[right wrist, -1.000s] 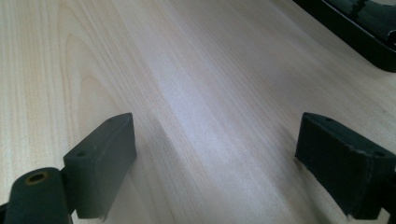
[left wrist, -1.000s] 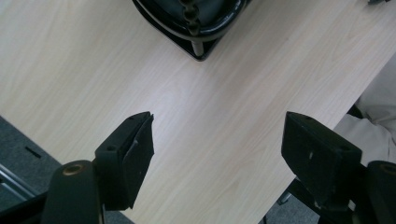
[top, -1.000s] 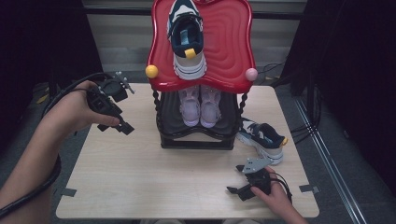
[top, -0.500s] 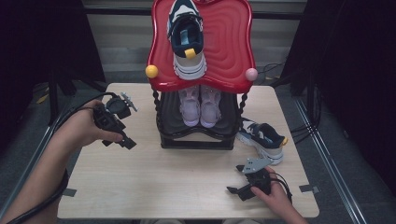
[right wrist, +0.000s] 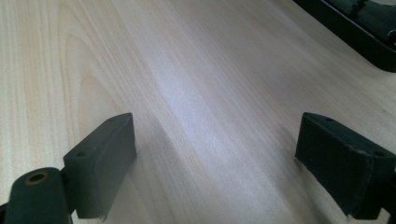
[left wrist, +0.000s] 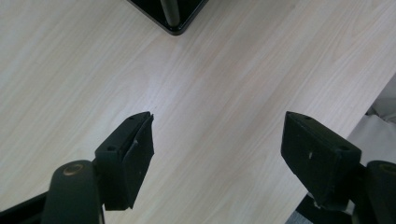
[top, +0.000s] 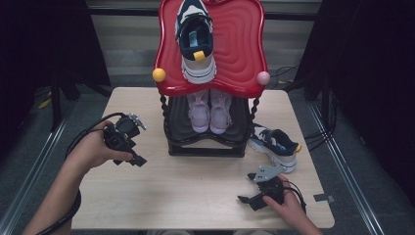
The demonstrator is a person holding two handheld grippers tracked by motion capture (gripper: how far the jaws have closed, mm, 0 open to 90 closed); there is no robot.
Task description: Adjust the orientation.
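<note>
Still, left gripper [top: 128,147]: held wide apart, nothing gripped, near the table's [top: 195,196] left edge.
Right gripper [top: 252,195]: spread wide, nothing gripped.
Loose shoe [top: 274,145]: laid by the right edge.
Danger: rack [top: 205,147] could be bumped, shoes tipped.

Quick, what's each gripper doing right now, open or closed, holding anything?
Left gripper: open, nothing between the jaws, above bare table.
Right gripper: open, holding nothing, low over the table.
</note>
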